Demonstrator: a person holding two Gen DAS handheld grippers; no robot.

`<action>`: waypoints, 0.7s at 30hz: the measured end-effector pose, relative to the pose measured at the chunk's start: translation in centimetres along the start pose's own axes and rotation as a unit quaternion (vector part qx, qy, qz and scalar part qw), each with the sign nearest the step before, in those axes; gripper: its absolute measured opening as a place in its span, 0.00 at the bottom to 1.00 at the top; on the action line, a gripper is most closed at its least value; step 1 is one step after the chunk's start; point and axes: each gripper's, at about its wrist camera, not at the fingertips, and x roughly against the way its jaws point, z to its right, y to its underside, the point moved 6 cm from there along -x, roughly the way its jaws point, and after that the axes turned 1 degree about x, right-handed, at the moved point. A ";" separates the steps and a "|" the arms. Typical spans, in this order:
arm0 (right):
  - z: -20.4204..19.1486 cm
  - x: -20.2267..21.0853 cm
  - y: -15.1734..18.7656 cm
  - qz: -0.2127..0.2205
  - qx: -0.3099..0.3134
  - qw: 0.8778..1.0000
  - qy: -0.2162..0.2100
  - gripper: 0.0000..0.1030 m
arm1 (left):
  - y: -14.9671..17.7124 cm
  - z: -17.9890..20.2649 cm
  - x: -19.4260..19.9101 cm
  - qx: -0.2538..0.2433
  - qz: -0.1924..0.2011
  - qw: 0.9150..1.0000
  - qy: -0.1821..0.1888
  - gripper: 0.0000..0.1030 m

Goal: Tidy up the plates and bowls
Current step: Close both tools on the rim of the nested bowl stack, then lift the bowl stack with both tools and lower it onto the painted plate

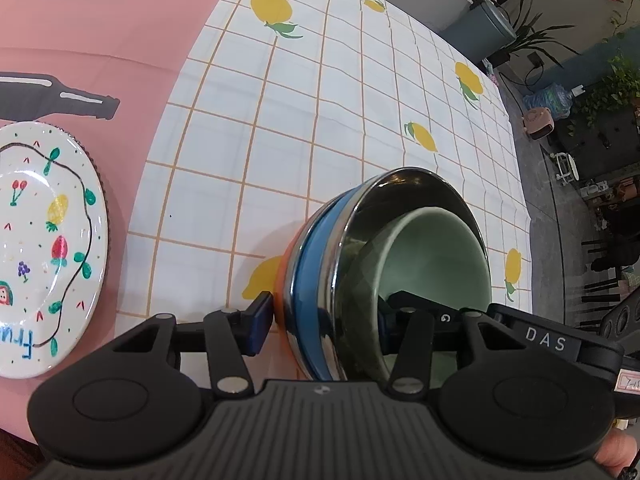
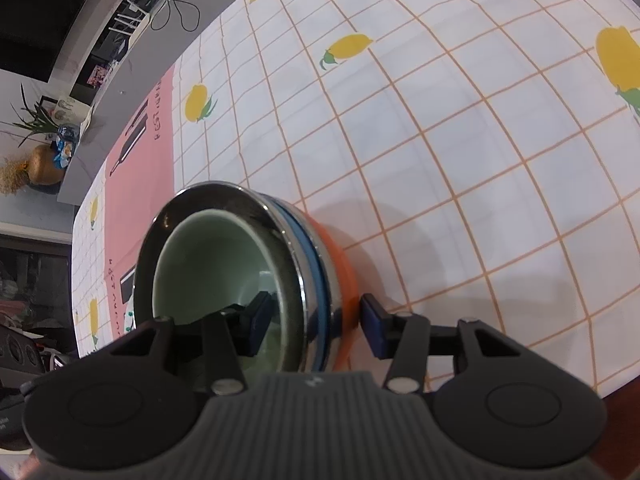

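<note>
Nested stack of bowls (image 1: 320, 276), pale green ceramic inside shiny steel, blue and orange beneath, sits on checked tabletop (image 1: 280, 140). Left tool (image 1: 324, 322) and right tool (image 2: 316, 326) straddle opposite rims, half-narrowed; contact unclear.

Painted plate (image 1: 48, 248) (left edge cut off)

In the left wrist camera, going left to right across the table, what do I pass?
Painted fruit plate → printed bottle on the pink cloth → nested stack of bowls with the left gripper fingers straddling its rim → potted plants beyond the table edge.
</note>
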 end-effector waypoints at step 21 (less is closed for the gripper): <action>0.4 0.6 0.2 0.011 -0.028 1.000 -0.005 0.36 | 0.0 0.0 0.5 0.002 0.003 1.000 -0.014 0.53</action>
